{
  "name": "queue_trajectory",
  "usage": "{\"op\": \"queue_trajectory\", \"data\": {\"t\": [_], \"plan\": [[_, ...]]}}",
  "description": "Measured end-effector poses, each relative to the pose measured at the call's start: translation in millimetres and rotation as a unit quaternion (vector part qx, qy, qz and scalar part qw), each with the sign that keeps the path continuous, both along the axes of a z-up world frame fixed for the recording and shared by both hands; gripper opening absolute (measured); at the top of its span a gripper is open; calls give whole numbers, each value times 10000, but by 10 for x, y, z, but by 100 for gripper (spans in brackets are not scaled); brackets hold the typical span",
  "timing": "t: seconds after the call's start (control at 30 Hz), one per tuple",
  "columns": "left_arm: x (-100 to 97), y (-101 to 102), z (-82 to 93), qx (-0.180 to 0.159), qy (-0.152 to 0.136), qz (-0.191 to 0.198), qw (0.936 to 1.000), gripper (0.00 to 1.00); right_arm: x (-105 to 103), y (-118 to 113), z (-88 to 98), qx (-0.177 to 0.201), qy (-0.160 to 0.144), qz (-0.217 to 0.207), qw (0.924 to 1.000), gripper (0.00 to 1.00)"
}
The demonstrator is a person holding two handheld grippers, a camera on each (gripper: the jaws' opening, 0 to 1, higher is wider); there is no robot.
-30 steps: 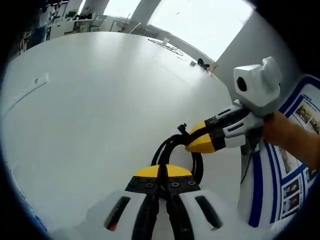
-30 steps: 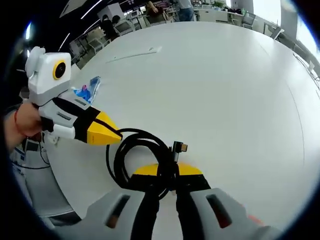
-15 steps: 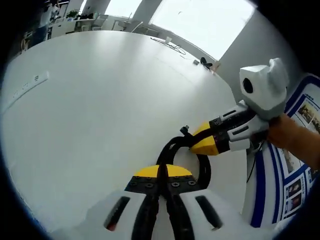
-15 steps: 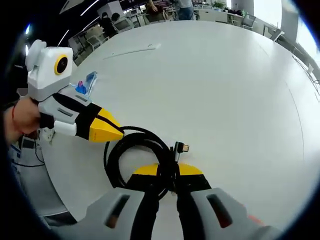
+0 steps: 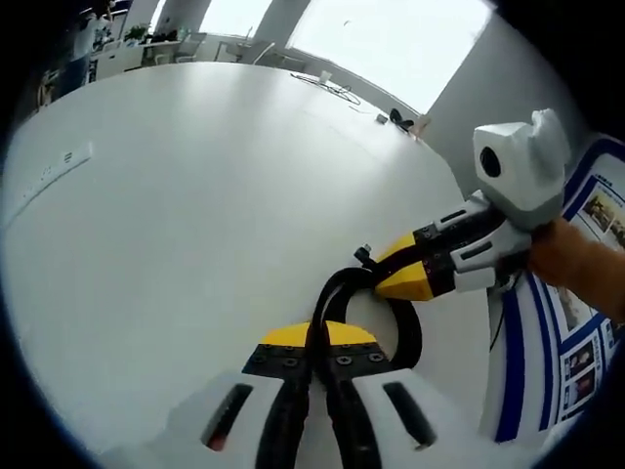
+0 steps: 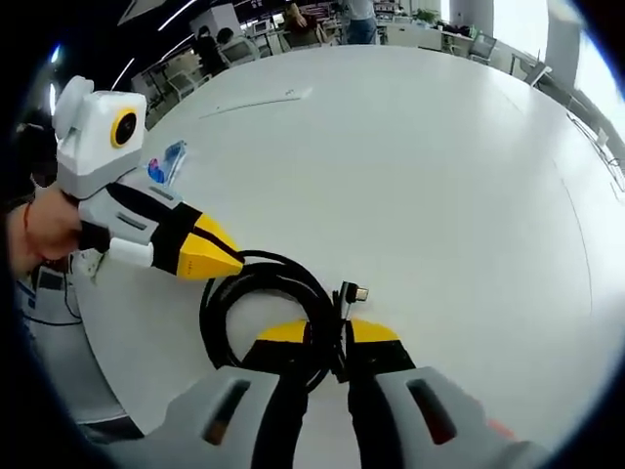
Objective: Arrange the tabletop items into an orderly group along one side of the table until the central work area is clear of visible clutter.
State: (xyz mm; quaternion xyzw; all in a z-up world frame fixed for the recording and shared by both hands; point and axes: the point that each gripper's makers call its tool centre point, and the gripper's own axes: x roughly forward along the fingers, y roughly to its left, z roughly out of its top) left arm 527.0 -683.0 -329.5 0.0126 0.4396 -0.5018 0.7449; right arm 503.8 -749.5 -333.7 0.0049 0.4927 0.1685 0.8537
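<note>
Mostly white, black and yellow from where I'm sitting.

My left gripper [image 5: 313, 337] has yellow tips on black jaws with a white body, and the right gripper [image 6: 327, 335] matches it: yellow tips, black, white housing. The cable [image 6: 256, 318] coiled between them is plain black, with a small metallic plug end [image 6: 359, 292]. The table [image 6: 420, 166] is flat white all over. Near its edge lies a clear packet [image 6: 168, 164] with blue and a bit of pink in it. Off to one side there's a white board [image 5: 547, 342] with blue stripes and small photos.

The coiled black cable [image 6: 262, 308] has spread wider between the left gripper [image 5: 318, 342] and right gripper [image 6: 327, 337]
</note>
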Motion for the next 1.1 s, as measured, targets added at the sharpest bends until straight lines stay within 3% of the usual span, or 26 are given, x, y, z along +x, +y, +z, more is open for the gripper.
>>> {"op": "queue_trajectory", "data": {"t": [0.2, 0.33, 0.77, 1.1], "plan": [[8, -3, 26, -18, -191, -116, 9997, 6, 16, -15, 18, -16, -47, -27, 10000, 17], [13, 19, 12, 53, -252, -148, 9996, 20, 13, -10, 45, 5, -95, -72, 9999, 20], [-21, 52, 149, -50, -340, -213, 9992, 32, -6, -49, 82, -4, -222, -243, 9995, 30], [-33, 106, 271, -28, -400, -229, 9989, 41, -56, -35, 304, 49, -405, -422, 9983, 36]]}}
